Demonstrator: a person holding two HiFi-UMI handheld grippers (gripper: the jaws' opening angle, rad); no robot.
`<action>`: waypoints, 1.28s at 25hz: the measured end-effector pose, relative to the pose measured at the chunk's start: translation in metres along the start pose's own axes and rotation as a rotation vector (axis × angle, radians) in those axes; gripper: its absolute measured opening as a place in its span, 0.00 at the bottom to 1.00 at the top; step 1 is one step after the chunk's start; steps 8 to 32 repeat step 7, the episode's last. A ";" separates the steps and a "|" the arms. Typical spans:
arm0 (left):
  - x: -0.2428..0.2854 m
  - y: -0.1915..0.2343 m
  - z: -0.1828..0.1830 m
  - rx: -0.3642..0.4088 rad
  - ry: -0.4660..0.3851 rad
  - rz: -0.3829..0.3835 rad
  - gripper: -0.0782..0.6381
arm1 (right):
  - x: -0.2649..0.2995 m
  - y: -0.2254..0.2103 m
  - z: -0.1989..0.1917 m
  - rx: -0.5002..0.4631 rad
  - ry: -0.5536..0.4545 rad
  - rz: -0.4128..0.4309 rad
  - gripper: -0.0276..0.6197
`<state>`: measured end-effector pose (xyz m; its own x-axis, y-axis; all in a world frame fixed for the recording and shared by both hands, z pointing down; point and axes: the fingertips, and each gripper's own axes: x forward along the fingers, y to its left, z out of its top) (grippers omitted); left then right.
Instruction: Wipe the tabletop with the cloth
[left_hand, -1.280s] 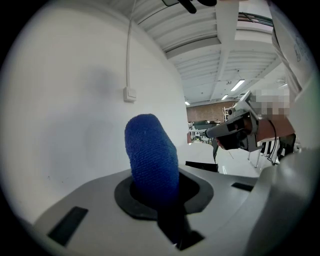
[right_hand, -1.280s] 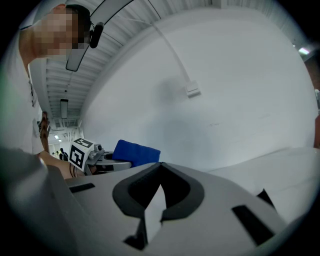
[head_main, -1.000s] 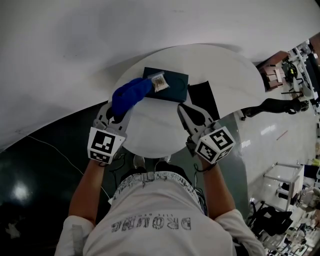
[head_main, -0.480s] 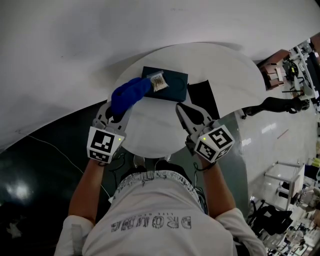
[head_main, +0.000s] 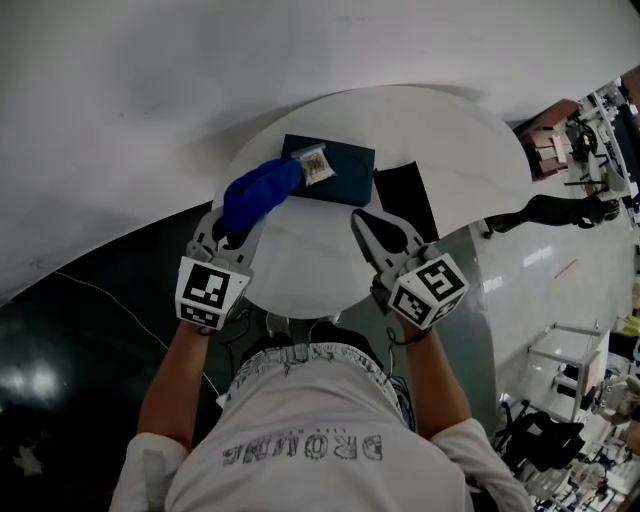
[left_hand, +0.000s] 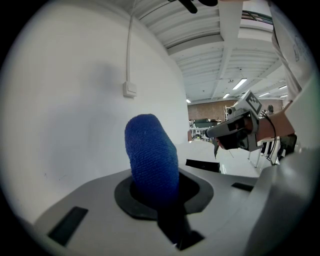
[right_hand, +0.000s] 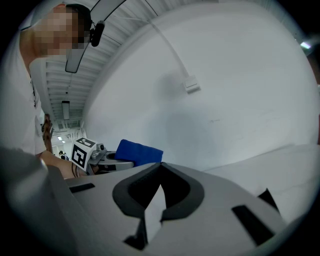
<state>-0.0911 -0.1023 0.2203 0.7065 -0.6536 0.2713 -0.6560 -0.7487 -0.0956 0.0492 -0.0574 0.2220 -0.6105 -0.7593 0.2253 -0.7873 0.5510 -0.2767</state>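
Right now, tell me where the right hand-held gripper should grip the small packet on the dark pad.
Probably pinch the small packet by its right edge, coming in from the right. It lies flat on the dark pad, so only an edge offers a bite, and the blue cloth in the left hand-held gripper crowds its left side. Open the right hand-held gripper first; it looks shut.

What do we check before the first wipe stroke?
1. Blue cloth clamped in left gripper: ok.
2. Cloth touching the table: cannot tell.
3. Right gripper shut, empty and apart from the cloth: ok.
4. Path ahead of the cloth free: not ok, dark book with a small packet on it lies there.
5. Black flat item off the tabletop: not ok.
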 end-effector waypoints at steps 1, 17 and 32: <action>0.000 0.000 -0.001 -0.002 0.001 0.001 0.21 | 0.000 0.000 0.000 0.001 0.002 0.000 0.05; 0.000 0.000 -0.005 -0.011 0.004 0.005 0.21 | 0.003 -0.001 -0.004 0.007 0.005 0.004 0.05; 0.000 0.000 -0.005 -0.011 0.004 0.005 0.21 | 0.003 -0.001 -0.004 0.007 0.005 0.004 0.05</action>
